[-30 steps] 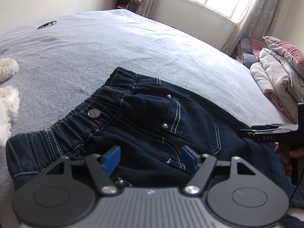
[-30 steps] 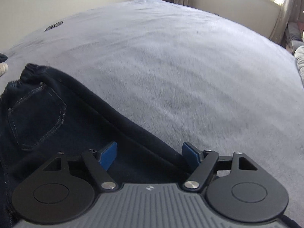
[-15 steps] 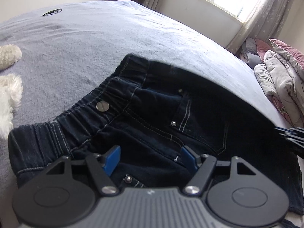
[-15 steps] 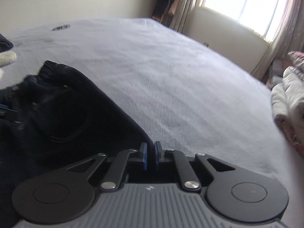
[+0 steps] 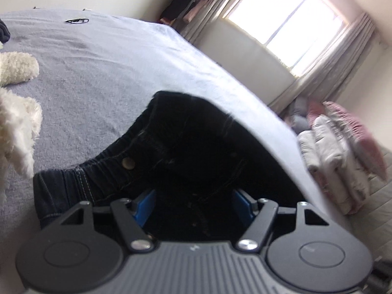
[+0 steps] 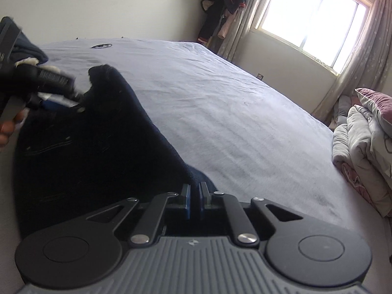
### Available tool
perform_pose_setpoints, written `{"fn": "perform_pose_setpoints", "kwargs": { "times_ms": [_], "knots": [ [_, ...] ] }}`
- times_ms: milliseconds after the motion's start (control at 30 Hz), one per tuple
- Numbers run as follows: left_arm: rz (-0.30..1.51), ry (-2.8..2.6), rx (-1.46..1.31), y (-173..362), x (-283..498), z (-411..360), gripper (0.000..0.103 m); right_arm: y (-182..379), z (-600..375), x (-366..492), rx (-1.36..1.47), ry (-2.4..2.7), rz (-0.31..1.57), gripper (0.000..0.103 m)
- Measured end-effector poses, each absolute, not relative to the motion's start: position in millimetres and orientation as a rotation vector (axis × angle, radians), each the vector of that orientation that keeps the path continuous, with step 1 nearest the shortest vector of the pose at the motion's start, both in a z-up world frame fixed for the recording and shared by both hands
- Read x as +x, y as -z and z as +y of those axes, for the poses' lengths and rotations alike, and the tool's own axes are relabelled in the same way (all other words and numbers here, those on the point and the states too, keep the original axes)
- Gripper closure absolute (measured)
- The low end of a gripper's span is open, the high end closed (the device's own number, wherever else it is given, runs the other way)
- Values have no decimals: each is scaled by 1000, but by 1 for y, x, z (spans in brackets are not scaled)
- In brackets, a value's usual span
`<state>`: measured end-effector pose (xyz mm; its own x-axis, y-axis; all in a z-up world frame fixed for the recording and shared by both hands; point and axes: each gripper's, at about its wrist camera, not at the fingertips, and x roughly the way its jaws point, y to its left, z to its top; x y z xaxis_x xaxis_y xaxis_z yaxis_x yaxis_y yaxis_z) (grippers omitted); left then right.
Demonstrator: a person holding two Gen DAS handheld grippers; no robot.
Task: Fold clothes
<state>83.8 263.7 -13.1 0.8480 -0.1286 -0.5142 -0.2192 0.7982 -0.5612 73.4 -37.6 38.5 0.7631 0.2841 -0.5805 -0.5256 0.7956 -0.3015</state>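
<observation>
Dark blue jeans (image 5: 186, 152) with an elastic waistband and a metal button lie on the grey bed (image 5: 98, 56). My left gripper (image 5: 193, 204) is open, its blue pads either side of the denim near the waistband. My right gripper (image 6: 194, 197) is shut on the jeans (image 6: 98, 142) at a fold edge and holds the cloth raised off the bed. The left gripper also shows at the left edge of the right wrist view (image 6: 36, 83).
White fluffy soft toys (image 5: 17, 93) lie at the left on the bed. Folded quilts and a pink pillow (image 6: 367, 132) are stacked at the right. A window with curtains (image 6: 311, 19) and hanging clothes (image 6: 220, 7) are at the back.
My right gripper has shut on the jeans' edge and lifted it. The jeans have bunched up and both cameras have tilted upward. My left gripper stays open over the waistband.
</observation>
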Motion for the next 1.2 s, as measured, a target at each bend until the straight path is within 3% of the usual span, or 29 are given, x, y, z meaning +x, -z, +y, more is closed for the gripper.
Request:
{"fn": "perform_pose_setpoints", "kwargs": {
  "times_ms": [267, 433, 733, 833, 933, 1200],
  "knots": [
    [527, -13, -716, 15, 66, 262, 34, -2, -31, 36, -409, -487, 603, 95],
    [549, -53, -743, 21, 68, 265, 49, 22, -29, 27, -385, -491, 650, 95],
    [576, -97, -693, 20, 58, 259, 50, 44, -30, 21, -327, -488, 697, 93],
    [613, -120, -684, 23, 57, 257, 49, 36, -44, 26, -206, -499, 718, 85],
    [641, -113, -686, 23, 56, 256, 49, 27, -67, 29, -79, -493, 722, 59],
    [691, -125, -692, 33, 60, 259, 47, 26, -137, 59, 195, -273, 754, 48]
  ]
}}
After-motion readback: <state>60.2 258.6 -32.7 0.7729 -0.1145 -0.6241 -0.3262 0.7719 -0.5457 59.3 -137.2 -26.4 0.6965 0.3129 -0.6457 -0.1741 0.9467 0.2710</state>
